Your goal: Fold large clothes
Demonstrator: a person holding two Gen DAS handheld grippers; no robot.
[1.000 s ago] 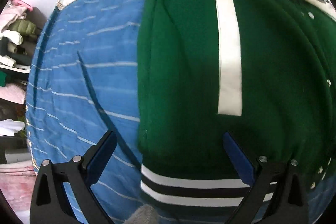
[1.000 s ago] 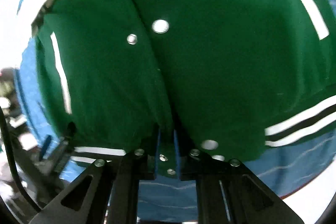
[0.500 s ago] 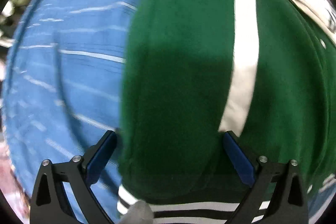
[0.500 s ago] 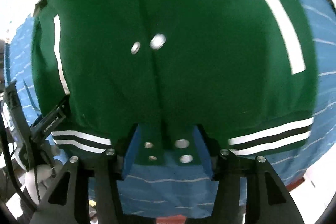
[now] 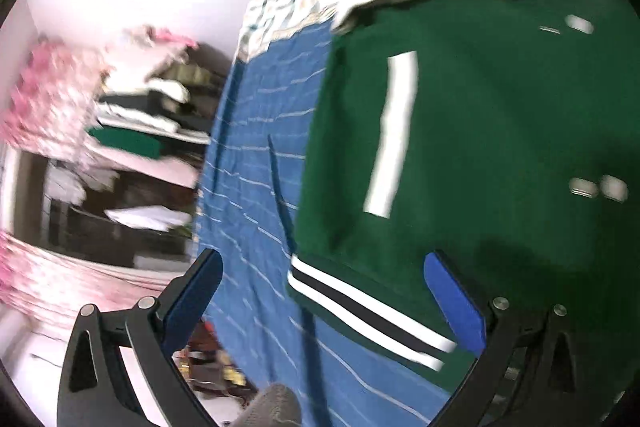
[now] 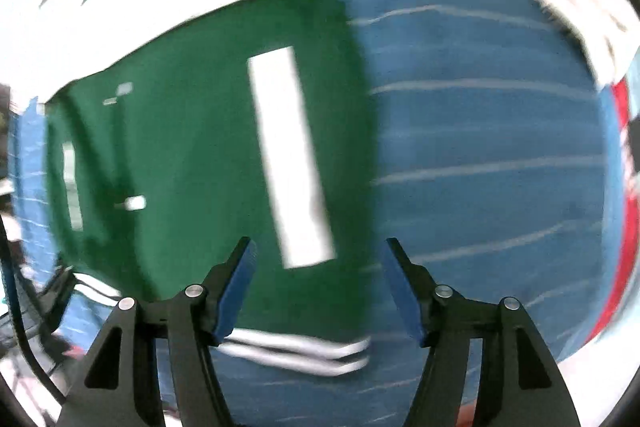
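With both the left gripper (image 5: pixel 320 301) and the opening right gripper (image 6: pixel 316 287) spread and empty, next pinch the green snap-front varsity jacket (image 5: pixel 500 147) at its striped hem (image 5: pixel 360 311), lifting evenly off the blue striped bedcover (image 6: pixel 480 147)

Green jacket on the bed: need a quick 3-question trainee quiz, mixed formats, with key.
1. True or false: the green jacket lies on a blue striped bedspread.
2. What is between the right gripper pads? A) a pinched jacket hem B) a sleeve C) nothing gripped, its jaws are opening above the cloth.
3. Fill in: the jacket's hem band has white and ____ stripes.

Key: 1 true. 2 C. 3 black. The left gripper is also open and holds nothing.
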